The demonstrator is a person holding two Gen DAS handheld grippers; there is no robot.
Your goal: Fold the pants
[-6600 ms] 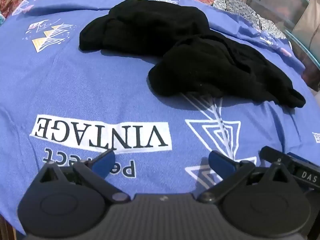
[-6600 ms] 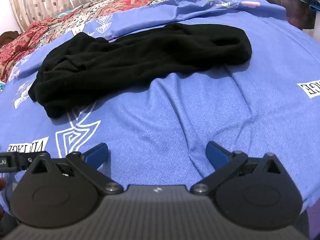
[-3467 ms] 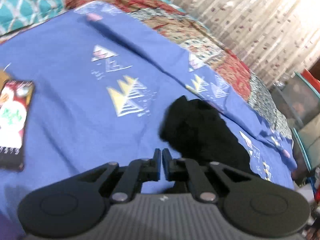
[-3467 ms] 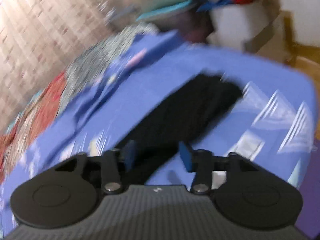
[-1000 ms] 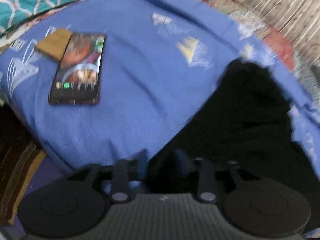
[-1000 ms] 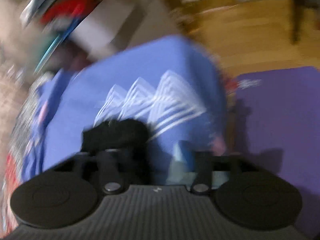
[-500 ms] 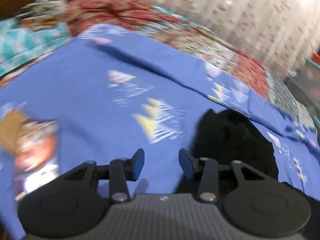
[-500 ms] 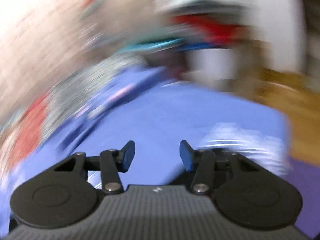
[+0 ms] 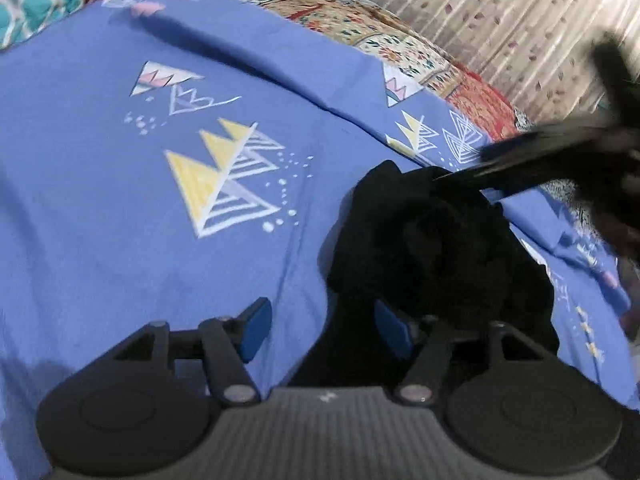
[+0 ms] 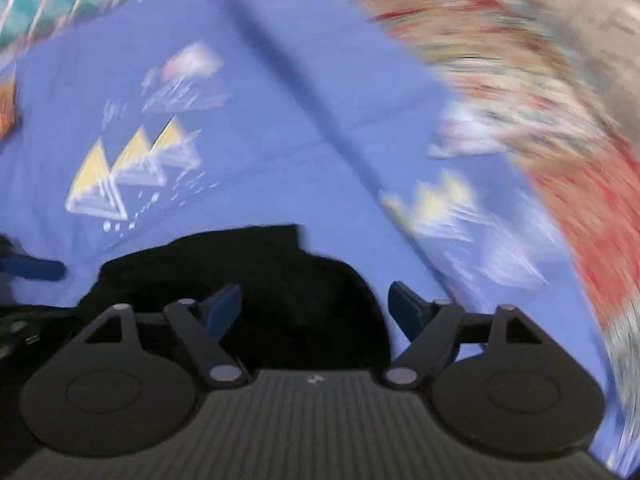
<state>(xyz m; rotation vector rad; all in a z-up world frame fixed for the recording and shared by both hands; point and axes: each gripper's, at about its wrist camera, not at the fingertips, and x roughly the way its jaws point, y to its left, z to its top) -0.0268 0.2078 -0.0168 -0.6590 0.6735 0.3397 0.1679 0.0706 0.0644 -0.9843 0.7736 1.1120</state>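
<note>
Pants point(image 9: 432, 248): black, soft knit-looking fabric, bunched in a lumpy heap on blue bedsheet point(image 9: 100, 240). Lay just ahead of left gripper point(image 9: 324, 322), heap spilling toward its right finger. Left gripper spread wide, blue pads point(image 9: 256, 324) apart, pinching nothing; left pad over bare sheet, right pad against dark cloth, contact not resolvable. Right gripper point(image 10: 316, 308) also spread, nothing between pads; pants point(image 10: 256, 280) directly ahead and left of it, rounded dark mound, left pad over fabric, right pad over sheet. Sheet woven cotton look, flat with shallow creases, printed with yellow and white striped triangles point(image 9: 224, 176). Beyond sheet, far from both grippers: red floral quilt point(image 9: 460, 76), then pale vertical-pleated curtain point(image 9: 520, 20). Right-wrist view heavily motion-blurred. Blurred dark streak at upper right of left view, identity unclear.
</note>
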